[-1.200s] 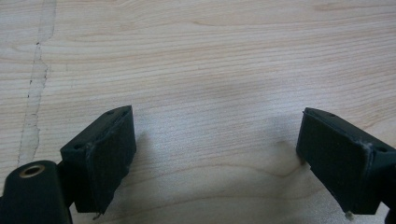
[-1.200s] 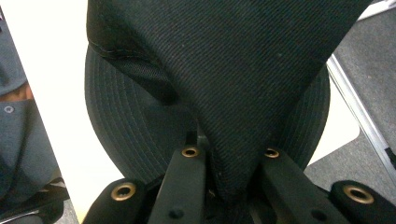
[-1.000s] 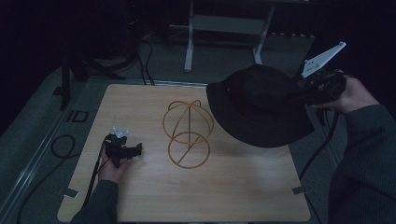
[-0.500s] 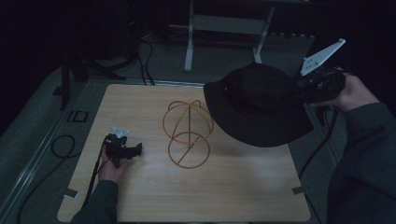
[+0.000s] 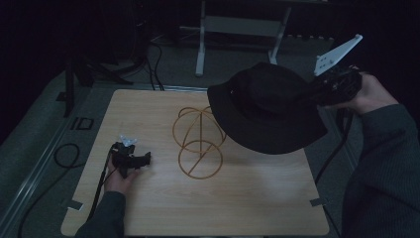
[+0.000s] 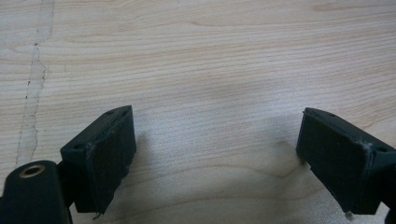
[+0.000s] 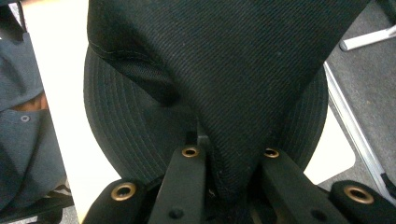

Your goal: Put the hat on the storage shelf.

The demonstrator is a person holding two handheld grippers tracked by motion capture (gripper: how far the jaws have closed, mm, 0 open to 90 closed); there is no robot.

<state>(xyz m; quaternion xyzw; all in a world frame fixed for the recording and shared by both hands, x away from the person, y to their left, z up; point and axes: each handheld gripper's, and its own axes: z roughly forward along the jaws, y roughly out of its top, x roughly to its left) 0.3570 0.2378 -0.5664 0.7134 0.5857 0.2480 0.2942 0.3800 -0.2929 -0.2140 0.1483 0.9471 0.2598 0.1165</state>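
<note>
I'm gripping the black hat (image 5: 267,106) w/ the right gripper (image 5: 324,91), jaws clamped shut on a pinch of its brim, hat hanging above the bench's (image 5: 148,218) right-rear part, just beside the wire hat stand (image 5: 198,144). Right gripper view's showing the fabric fold betw. the jaws; high view isn't. Left gripper (image 5: 141,159) is resting on the bench, jaws open, nothing betw. them. Vs a sec ago the hat's sitting slightly further left, toward the stand; left gripper hasn't moved
</note>
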